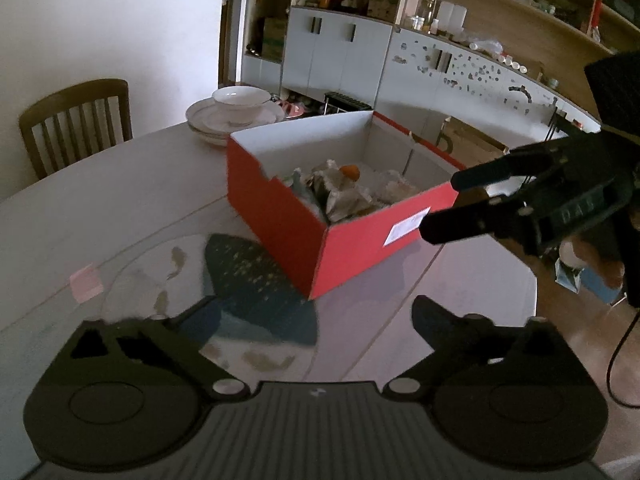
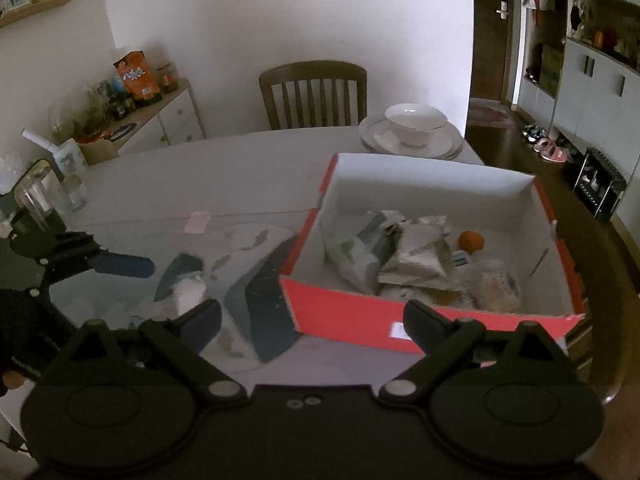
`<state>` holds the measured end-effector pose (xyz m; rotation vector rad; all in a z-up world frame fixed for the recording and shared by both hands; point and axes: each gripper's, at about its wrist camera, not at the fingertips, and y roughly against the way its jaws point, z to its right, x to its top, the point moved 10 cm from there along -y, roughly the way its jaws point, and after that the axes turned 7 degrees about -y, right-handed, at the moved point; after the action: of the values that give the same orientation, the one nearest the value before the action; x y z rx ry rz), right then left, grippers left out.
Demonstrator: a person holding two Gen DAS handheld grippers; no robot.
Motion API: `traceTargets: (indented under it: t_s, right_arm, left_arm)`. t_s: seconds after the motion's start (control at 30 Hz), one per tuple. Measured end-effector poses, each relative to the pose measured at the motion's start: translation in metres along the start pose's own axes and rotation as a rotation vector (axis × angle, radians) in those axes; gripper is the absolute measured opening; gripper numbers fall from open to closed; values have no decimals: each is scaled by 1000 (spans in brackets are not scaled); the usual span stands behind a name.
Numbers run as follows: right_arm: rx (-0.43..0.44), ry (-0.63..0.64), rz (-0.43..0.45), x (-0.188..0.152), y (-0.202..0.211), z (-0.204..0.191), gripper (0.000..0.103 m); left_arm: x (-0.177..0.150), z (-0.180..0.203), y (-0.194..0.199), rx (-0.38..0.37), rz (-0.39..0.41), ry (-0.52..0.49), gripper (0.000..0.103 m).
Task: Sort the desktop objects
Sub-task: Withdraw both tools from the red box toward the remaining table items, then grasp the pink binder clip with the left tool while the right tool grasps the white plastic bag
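Note:
A red cardboard box [image 1: 352, 248] with white inner walls sits on the round table; it also shows in the right wrist view [image 2: 344, 312]. It holds crumpled wrappers [image 2: 412, 256], a small orange ball [image 2: 471, 241] and packets. My left gripper [image 1: 316, 316] is open and empty, hovering over the table just left of the box's near corner. My right gripper [image 2: 312, 316] is open and empty, in front of the box's near red wall. The right gripper also shows in the left wrist view [image 1: 444, 204], by the box's right side. The left gripper shows in the right wrist view [image 2: 124, 266].
A patterned glass turntable [image 1: 248, 280] lies under the box. A pink sticky note [image 1: 86, 282] lies on the table. Stacked plates with a bowl [image 1: 236, 110] stand behind the box. A wooden chair [image 2: 314, 94] stands at the far edge. Glasses [image 2: 52, 196] stand at left.

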<state>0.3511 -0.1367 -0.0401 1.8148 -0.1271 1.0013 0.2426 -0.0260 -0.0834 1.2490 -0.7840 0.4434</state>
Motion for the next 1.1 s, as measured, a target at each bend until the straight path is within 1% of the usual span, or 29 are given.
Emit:
traceTargets:
  t_s: [0.33, 0.5, 0.7, 0.9, 1.1]
  right_arm:
    - [5, -10, -23, -11, -23, -42, 97]
    - [16, -8, -35, -13, -36, -63, 97]
    - [17, 11, -54, -16, -53, -84, 97]
    - [11, 33, -83, -21, -76, -100, 97]
    - [-5, 40, -110, -25, -99, -107, 97]
  left_arm:
    - [-52, -37, 30, 19, -18, 24, 102]
    - [-78, -53, 40, 17, -41, 55, 102]
    - [-102, -64, 47, 37, -55, 22, 102]
    - [-127, -72, 44, 59, -83, -25, 102]
    - [-147, -77, 36, 42, -106, -26, 102]
